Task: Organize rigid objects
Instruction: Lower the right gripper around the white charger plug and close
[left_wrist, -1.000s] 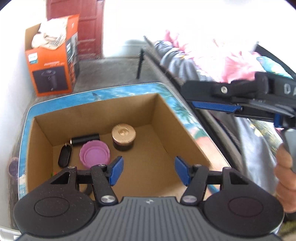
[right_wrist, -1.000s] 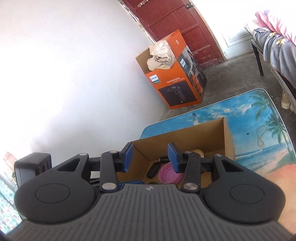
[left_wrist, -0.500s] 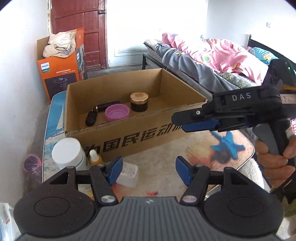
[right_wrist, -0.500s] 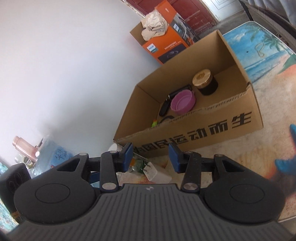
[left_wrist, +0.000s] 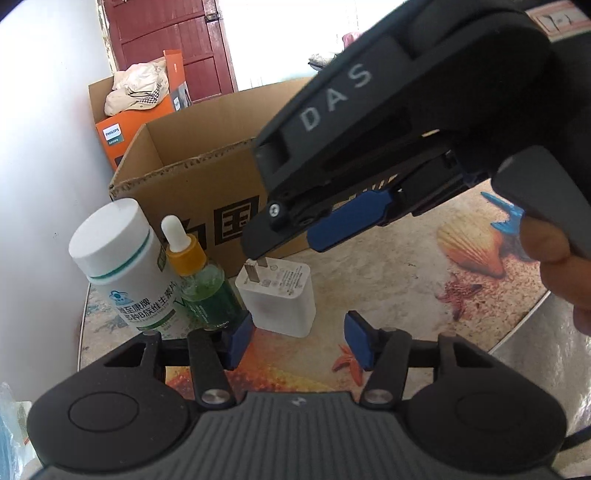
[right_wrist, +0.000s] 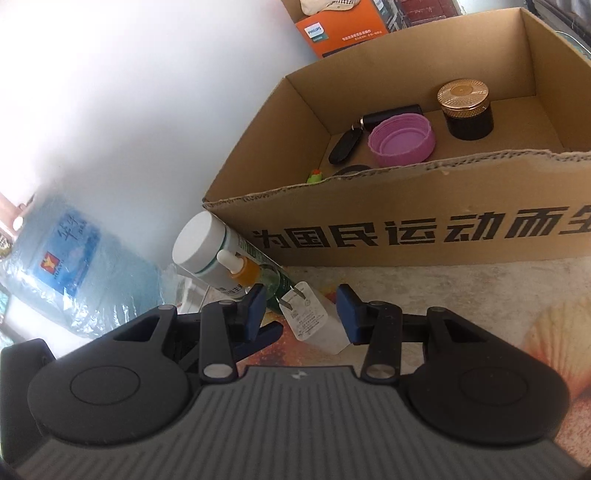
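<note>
A white plug charger (left_wrist: 277, 295) (right_wrist: 314, 321) lies on the beach-print table (left_wrist: 388, 280) in front of the cardboard box (left_wrist: 199, 184) (right_wrist: 406, 229). My right gripper (right_wrist: 301, 310) is open and straddles the charger; the pads do not press on it. From above, it also reaches into the left wrist view, where one blue fingertip (left_wrist: 347, 221) shows. My left gripper (left_wrist: 299, 343) is open with its jaws closing, and the charger's near edge is just ahead between the tips. A green dropper bottle (left_wrist: 199, 280) and a white pill bottle (left_wrist: 122, 266) stand left of the charger.
The box holds a pink lid (right_wrist: 402, 140), a gold-capped dark jar (right_wrist: 465, 110), a black key fob (right_wrist: 345, 146) and a black cylinder (right_wrist: 391, 112). An orange carton (left_wrist: 118, 133) stands behind. A wrapped blue water jug (right_wrist: 74, 266) sits on the left. A white wall is close.
Both grippers have come down from above the box to the table in front of it. The right one now straddles the charger. The left jaws have narrowed.
</note>
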